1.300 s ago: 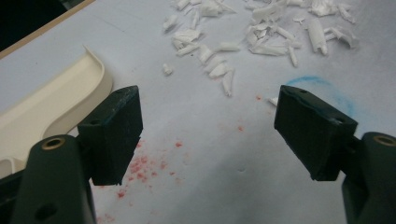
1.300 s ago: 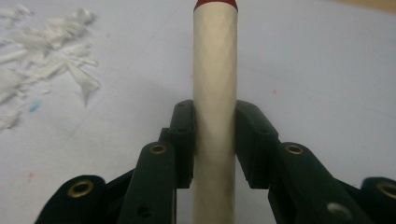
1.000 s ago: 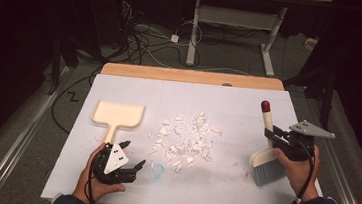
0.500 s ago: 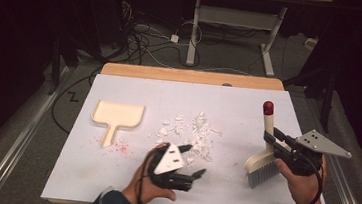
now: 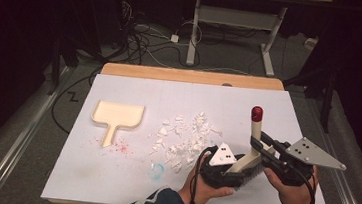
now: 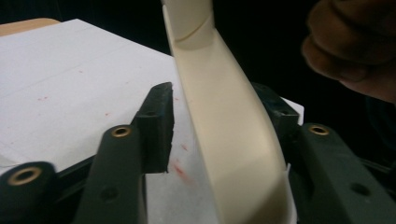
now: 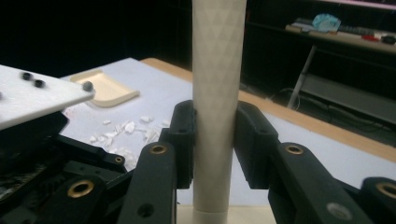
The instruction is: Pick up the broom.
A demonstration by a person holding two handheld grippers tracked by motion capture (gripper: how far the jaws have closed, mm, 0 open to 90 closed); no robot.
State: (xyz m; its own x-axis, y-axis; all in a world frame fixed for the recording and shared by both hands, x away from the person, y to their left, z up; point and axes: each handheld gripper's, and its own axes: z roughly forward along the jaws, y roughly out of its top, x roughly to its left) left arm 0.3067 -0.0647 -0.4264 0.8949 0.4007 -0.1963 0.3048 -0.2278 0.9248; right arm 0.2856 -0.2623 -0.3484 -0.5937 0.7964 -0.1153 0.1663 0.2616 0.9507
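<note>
A cream hand brush with a red-tipped handle stands tilted near the table's front right, its dark bristles low. My right gripper is shut on the handle, with both pads pressed on it. My left gripper sits at the brush's head. In the left gripper view the cream brush body lies between the jaws, which have just been closing. The left pad still stands a gap away from it. A cream dustpan lies at the left, and white scraps are strewn mid-table.
The white sheet covers a wooden table whose bare strip runs along the far edge. Red specks and a blue mark stain the sheet. Desk legs and cables stand on the floor beyond.
My left gripper has moved right, from beside the dustpan's handle across the front of the table to the brush's head, and its jaws have narrowed. My right gripper has shifted the brush slightly leftward.
</note>
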